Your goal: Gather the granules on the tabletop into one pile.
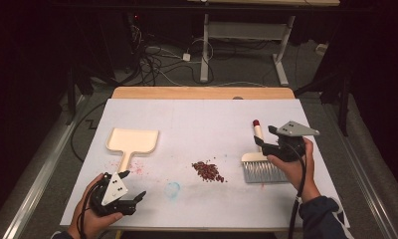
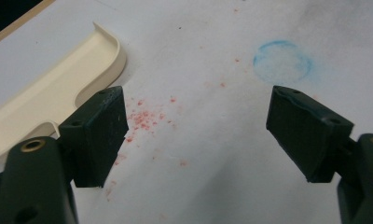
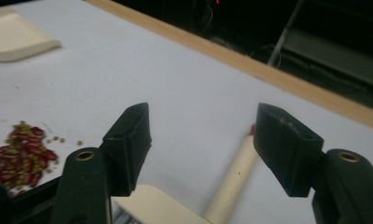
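Cream plastic brush (image 1: 257, 158) with grey bristles and a red-tipped handle lies flat on the white table cover (image 1: 202, 119) at the right, and the right gripper (image 3: 202, 140) hovers just above its handle with jaws spread wide. Near its bristles, at the table's middle, sits a small heap of red and green beans (image 1: 207, 171). Farther left lies the cream plastic dustpan (image 1: 132, 142), with the left gripper (image 2: 198, 135) near its handle, jaws wide and empty over pink specks.

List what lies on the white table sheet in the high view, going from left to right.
Left gripper → cream plastic dustpan → faint blue ring stain → small pile of red and green beans → cream-handled hand brush with grey bristles → right gripper.
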Available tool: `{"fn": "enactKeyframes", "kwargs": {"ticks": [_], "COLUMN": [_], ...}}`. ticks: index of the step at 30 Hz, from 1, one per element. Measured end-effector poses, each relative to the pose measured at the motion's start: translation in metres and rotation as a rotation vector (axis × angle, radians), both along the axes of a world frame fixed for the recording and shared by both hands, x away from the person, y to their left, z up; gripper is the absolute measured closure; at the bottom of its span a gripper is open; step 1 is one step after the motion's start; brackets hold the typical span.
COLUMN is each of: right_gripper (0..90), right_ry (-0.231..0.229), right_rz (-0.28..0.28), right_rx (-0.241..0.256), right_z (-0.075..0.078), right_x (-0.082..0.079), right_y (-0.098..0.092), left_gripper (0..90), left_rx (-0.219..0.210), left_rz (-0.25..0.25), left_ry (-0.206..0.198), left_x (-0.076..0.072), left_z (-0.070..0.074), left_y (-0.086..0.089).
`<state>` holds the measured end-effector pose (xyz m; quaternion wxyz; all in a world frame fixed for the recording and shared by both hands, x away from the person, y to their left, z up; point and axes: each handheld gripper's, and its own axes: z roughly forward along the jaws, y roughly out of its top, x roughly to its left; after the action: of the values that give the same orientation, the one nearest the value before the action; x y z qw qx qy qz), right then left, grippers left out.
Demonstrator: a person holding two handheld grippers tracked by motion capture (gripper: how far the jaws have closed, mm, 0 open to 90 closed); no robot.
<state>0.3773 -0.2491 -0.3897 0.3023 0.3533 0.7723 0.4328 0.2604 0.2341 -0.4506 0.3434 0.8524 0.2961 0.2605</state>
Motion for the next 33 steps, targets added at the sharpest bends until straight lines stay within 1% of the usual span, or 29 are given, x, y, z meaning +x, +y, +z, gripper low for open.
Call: {"fn": "enactKeyframes", "kwargs": {"ticks": [2,4,6,9,11,13,14,16,17,18,19,21,22,24,26,29,33], "right_gripper": [32.5,31.1,28.2,24.7,23.1,21.7,21.1,19.8,19.0,18.7,18.7,18.7,18.7,18.8,18.8,18.8,18.8], "right_ry": [-0.052,-0.083,-0.117,-0.136,-0.137,-0.135,-0.126,-0.125,-0.128,-0.132,-0.130,-0.130,-0.136,-0.151,-0.163,-0.170,-0.180], "right_rz": [0.013,0.028,0.025,0.023,0.033,0.042,0.051,0.054,0.051,0.052,0.056,0.063,0.059,0.058,0.056,0.048,0.055], "right_rx": [0.011,0.026,0.036,0.034,0.036,0.034,0.022,-0.038,-0.070,-0.084,-0.085,-0.069,-0.065,-0.042,-0.042,-0.033,-0.036], "right_z": [0.004,0.005,0.003,-0.007,-0.017,-0.028,-0.034,-0.043,-0.046,-0.048,-0.049,-0.049,-0.047,-0.044,-0.042,-0.041,-0.040], "right_x": [-0.015,-0.028,-0.042,-0.060,-0.071,-0.081,-0.085,-0.092,-0.094,-0.096,-0.096,-0.096,-0.096,-0.097,-0.099,-0.100,-0.101], "right_y": [-0.001,-0.002,-0.003,-0.005,-0.007,-0.006,-0.005,-0.001,0.001,0.002,0.003,0.003,0.004,0.003,0.003,0.004,0.005], "left_gripper": [19.1,19.1,18.8,18.1,17.7,16.9,16.7,16.7,16.7,16.6,16.6,16.6,16.6,16.6,16.6,16.6,16.6], "left_rx": [-0.008,-0.011,-0.013,-0.030,-0.042,-0.040,-0.039,-0.040,-0.040,-0.035,-0.037,-0.045,-0.047,-0.034,-0.049,-0.045,-0.041], "left_rz": [0.004,0.006,0.009,0.017,0.020,0.020,0.021,0.026,0.027,0.024,0.024,0.026,0.025,0.026,0.027,0.023,0.024], "left_ry": [-0.005,-0.011,-0.018,-0.036,-0.044,-0.046,-0.047,-0.052,-0.054,-0.059,-0.064,-0.072,-0.070,-0.065,-0.064,-0.069,-0.064], "left_x": [0.000,0.000,0.000,-0.001,0.000,0.001,0.001,0.000,-0.001,-0.001,-0.002,-0.003,-0.003,-0.003,-0.004,-0.004,-0.003], "left_z": [0.001,0.001,0.002,0.005,0.005,0.005,0.005,0.004,0.004,0.005,0.005,0.006,0.005,0.004,0.004,0.004,0.004], "left_y": [0.001,0.001,0.001,0.002,0.002,0.003,0.002,0.002,0.001,0.001,0.000,0.000,0.000,0.001,0.002,0.001,0.001]}}
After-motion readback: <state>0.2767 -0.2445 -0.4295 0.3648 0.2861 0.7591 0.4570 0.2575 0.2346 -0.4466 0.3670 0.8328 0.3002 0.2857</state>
